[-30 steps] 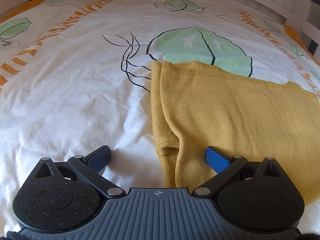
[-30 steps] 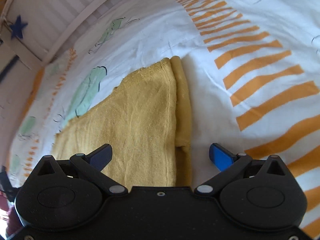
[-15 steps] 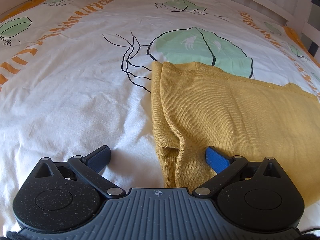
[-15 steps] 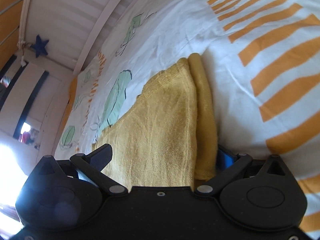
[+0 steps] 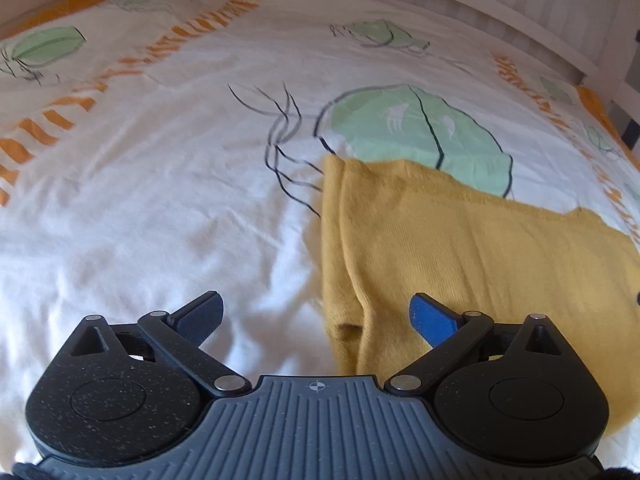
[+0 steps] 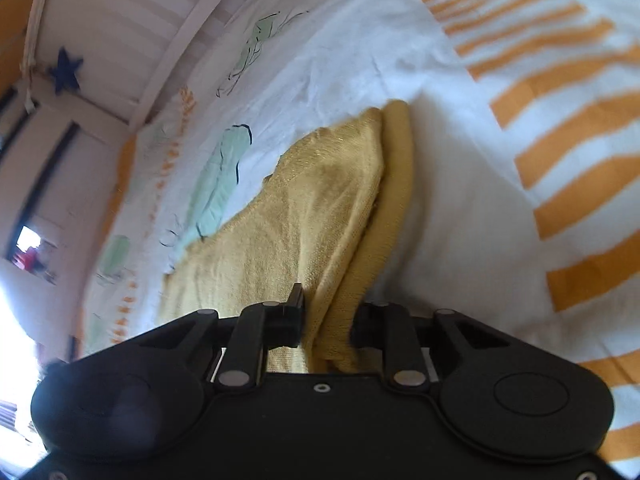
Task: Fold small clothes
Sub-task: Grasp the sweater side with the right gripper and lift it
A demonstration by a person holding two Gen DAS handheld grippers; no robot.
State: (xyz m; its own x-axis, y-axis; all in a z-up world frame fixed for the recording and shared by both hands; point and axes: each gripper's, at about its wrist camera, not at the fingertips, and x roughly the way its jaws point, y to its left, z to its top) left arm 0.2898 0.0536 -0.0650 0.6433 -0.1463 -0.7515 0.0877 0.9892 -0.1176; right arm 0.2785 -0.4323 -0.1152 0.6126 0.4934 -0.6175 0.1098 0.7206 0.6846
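Mustard-yellow knit, that is the garment (image 5: 460, 256) we are watching, and it is lying folded on the bed (image 5: 160, 200), over the white printed sheet with its green leaf shapes and orange stripes. In the left wrist view its folded edge is running away from the camera, right beside a big green leaf print (image 5: 412, 132), with the far corner of the cloth just overlapping that print's lower rim.

Now the right tongs (image 6: 326, 320) are biting: their jaws have just been closing, and a bunched ridge of the yellow knit is sitting pinched between them. From that grip the cloth is rising into a tented fold, with the thicker rolled edge trailing along the side nearer the orange stripes (image 6: 568, 168).

Over on the other side, the left tongs (image 5: 316, 312) are hanging with jaws spread wide, gripping nothing. One blue pad (image 5: 430, 314) is sitting over the yellow cloth, the other pad over bare white sheet, and the garment's near folded edge is lying between them.

Beyond the bed, a white slatted rail (image 6: 120, 28) is curving past, with a dark blue star (image 6: 66, 70) hanging on it.
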